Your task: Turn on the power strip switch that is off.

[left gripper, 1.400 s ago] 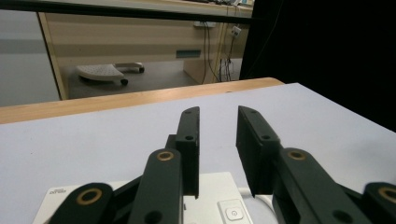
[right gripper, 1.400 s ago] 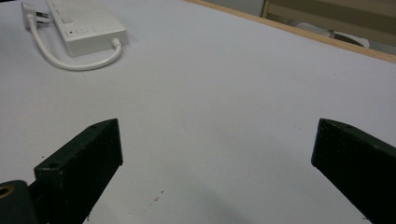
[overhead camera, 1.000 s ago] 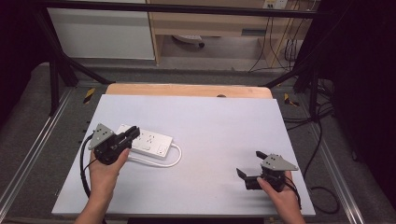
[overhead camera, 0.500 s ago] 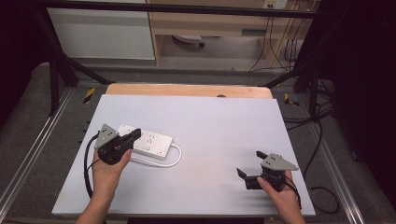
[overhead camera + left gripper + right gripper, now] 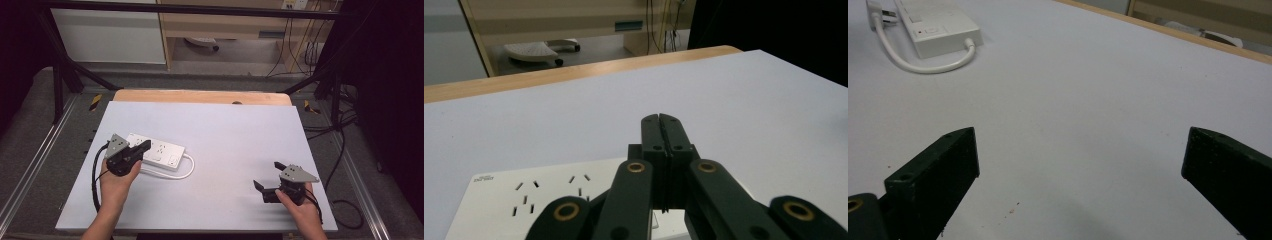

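Left gripper [image 5: 142,147]: jaws together, nothing between them, over the strip's left end; touching it, perhaps.
Right gripper [image 5: 267,180]: jaws wide apart, above bare table [image 5: 235,135].
Power strip [image 5: 162,152]: flat, table's left.

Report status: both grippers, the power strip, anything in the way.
Left gripper shut on nothing, jaws just closed, poised over the power strip. Right gripper open, apart at the table's near right. Strip's cord looped beside it; no obstruction.
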A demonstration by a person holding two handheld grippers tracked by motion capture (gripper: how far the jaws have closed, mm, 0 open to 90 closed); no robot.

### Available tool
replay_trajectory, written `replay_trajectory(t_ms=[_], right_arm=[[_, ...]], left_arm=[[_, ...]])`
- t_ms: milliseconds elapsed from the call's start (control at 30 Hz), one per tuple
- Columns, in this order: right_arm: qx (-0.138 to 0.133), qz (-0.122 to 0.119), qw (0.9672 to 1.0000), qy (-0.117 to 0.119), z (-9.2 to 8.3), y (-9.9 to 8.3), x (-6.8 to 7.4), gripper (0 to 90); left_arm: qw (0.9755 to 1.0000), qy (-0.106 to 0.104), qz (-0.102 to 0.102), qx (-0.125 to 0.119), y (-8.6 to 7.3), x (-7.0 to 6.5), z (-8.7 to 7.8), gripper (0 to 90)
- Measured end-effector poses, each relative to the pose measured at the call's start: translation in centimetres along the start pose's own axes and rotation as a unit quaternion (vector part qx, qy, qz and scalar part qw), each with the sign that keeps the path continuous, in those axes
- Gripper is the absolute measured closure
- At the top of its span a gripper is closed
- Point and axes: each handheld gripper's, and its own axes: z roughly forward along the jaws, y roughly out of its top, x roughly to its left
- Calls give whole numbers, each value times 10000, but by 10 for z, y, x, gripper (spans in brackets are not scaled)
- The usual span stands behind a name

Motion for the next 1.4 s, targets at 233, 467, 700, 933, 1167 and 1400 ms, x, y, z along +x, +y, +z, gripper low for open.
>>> replay_trajectory(t_ms=[233, 467, 700, 933, 1167, 1400], right_arm=[[20, -1, 10000, 0, 0, 0, 0, 24], [37, -4, 10000, -2, 1, 0, 0, 24], [37, -3, 10000, 14, 1, 0, 0, 24], [44, -11, 10000, 4, 1, 0, 0, 24], [43, -11, 10000, 8, 0, 0, 0, 24], [48, -15, 10000, 9, 0, 0, 0, 24]], left_arm=[[9999, -1, 7, 172, -4, 3, 5, 900], [9993, -33, -42, 378, -10, 5, 10, 900], [9984, -61, -17, 569, -15, 5, 15, 900], [9973, -23, 2, 733, -20, 7, 19, 900], [9965, -30, 5, 840, -23, 7, 22, 900], [9952, -54, 41, 974, -27, 7, 26, 900]])
